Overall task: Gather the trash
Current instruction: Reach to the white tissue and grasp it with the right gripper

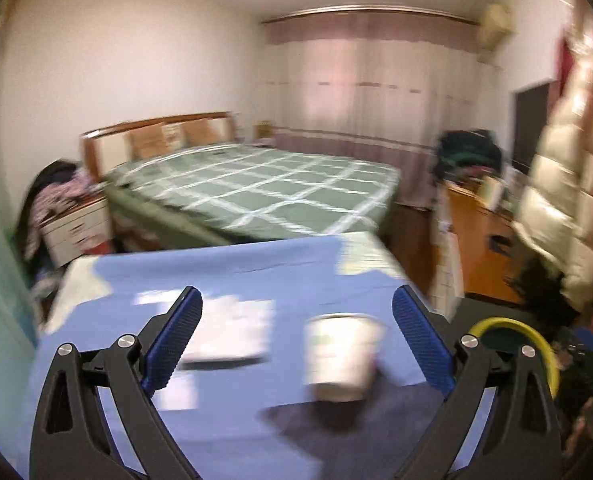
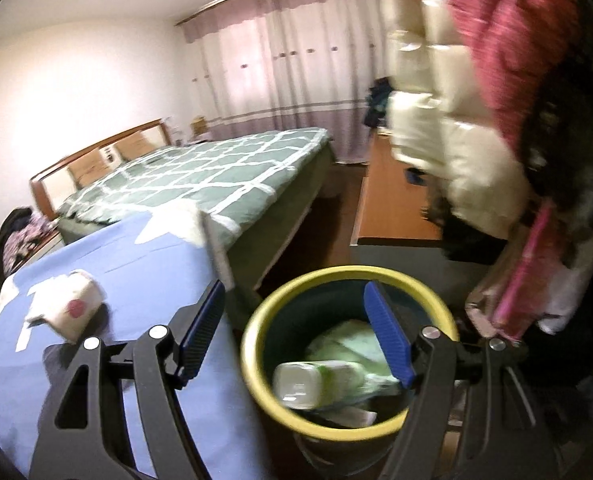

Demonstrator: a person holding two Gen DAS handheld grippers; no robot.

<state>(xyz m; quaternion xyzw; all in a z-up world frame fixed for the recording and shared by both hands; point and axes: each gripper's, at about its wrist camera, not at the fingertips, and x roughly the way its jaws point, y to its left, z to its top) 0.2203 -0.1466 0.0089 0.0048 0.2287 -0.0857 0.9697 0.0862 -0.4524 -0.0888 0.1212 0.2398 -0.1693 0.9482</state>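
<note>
While the left gripper (image 1: 296,320) stands spread wide over the blue table (image 1: 236,276), a paper cup (image 1: 342,354), blurred, perhaps upright, sits untouched between its fingers; the right gripper (image 2: 294,332) hangs apart, empty, above the yellow-rimmed bin (image 2: 256,320) holding a bottle (image 2: 316,384).

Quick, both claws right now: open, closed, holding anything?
Left claw: open, empty; a paper cup lies on the blue cloth ahead.
Right claw: open, empty, over the yellow-rimmed bin.

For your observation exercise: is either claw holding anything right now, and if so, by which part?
Nothing is held. The left claw is open with the paper cup lying untouched on the table; the right claw is open above the bin.
</note>
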